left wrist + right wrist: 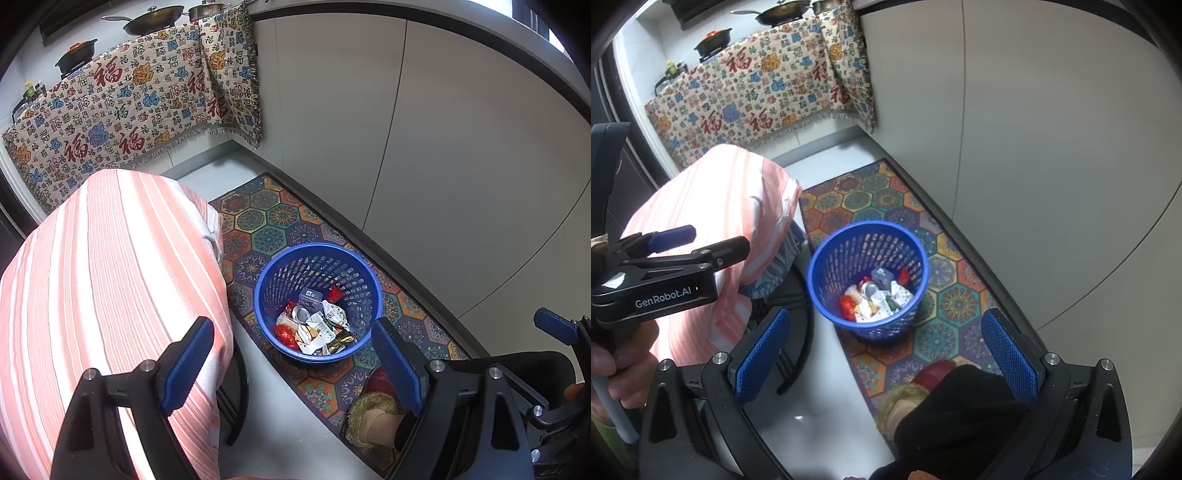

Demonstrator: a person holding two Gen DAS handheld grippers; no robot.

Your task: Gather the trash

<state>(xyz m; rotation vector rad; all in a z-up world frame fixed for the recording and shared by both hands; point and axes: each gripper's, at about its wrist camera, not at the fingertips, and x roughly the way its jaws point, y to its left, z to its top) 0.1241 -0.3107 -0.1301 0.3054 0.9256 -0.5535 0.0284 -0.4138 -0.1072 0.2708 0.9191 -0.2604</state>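
A blue slotted waste basket [317,299] stands on a patterned mat and also shows in the right wrist view [868,277]. It holds trash [314,325]: wrappers, a crushed can, red packets, also seen in the right wrist view [875,299]. My left gripper [291,354] is open and empty, held above the floor just in front of the basket. My right gripper [886,347] is open and empty, above the basket's near side. The left gripper's body [665,273] shows at the left of the right wrist view.
A table under a pink striped cloth [103,295] stands left of the basket. The colourful hexagon mat [273,218] runs along white cabinet doors [461,147]. A patterned cloth [122,110] covers the counter at the back, with pans on top. A slippered foot [373,417] stands on the mat.
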